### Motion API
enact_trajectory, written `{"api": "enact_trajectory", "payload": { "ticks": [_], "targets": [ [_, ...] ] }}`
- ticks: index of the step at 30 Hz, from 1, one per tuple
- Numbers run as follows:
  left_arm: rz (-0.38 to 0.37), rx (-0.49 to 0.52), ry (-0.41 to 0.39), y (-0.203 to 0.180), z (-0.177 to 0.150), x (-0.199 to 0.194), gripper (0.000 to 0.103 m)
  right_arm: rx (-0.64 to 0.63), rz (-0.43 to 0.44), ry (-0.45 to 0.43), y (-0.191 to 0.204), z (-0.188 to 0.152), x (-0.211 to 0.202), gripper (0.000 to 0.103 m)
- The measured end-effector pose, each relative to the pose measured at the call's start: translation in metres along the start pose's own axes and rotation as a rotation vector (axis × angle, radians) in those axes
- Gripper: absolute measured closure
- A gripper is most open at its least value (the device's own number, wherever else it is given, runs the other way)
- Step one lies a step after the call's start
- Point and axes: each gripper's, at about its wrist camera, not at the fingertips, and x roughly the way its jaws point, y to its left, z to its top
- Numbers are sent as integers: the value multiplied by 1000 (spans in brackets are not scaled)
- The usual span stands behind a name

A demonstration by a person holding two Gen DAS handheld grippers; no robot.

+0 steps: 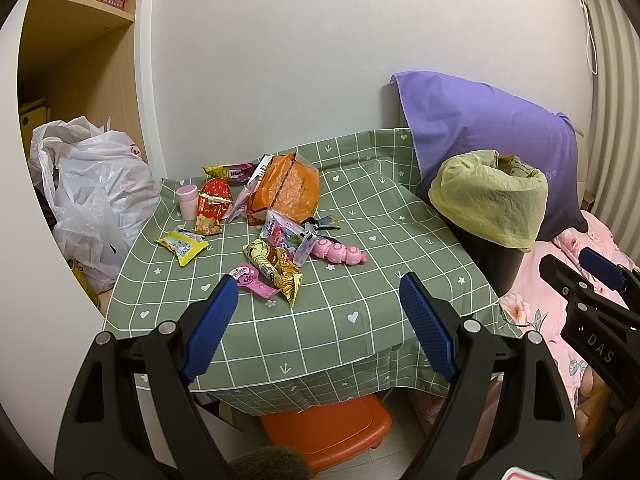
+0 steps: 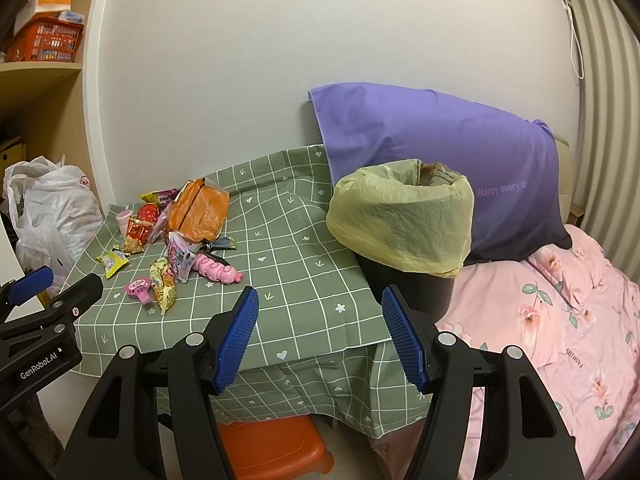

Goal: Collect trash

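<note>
A heap of snack wrappers (image 1: 276, 220) lies on the far left part of the table (image 1: 360, 280), which is covered in a green checked cloth. The biggest piece is a crumpled orange bag (image 1: 286, 188), shiny and torn open. Around it sit a red packet (image 1: 212, 208), a yellow packet (image 1: 182, 246) lying apart toward the left edge, and a gold striped wrapper (image 1: 280, 274) nearest the front. A pink toy (image 1: 340, 252) lies just beside the heap, and a small pink cup (image 1: 187, 202) stands behind it. The black bin (image 2: 404, 232), lined with a yellow bag, stands at the table's right edge against a purple pillow (image 2: 440, 140). The left tool (image 1: 318, 312) and the right tool (image 2: 320, 324) both hang above the table's near side, fingers spread apart and empty.
</note>
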Motion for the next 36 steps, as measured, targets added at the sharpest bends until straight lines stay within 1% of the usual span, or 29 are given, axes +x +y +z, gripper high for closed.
{"api": "enact_trajectory", "payload": {
  "ticks": [14,23,26,30,34,36],
  "targets": [
    [1,-1,5,-2,0,2,24,1,2,5,-1,-3,1,42],
    [12,-8,2,4,6,17,24,6,-3,8,-8,0,13,42],
    [15,-15,1,8,10,28,24,0,-8,11,-7,6,24,42],
    [38,-24,16,21,10,55,24,-9,-9,28,-6,10,44,42],
    [80,-59,68,45,2,89,24,-30,8,65,-1,12,72,42],
    [84,-83,95,60,-5,105,24,-52,21,80,6,12,88,42]
  ]
}}
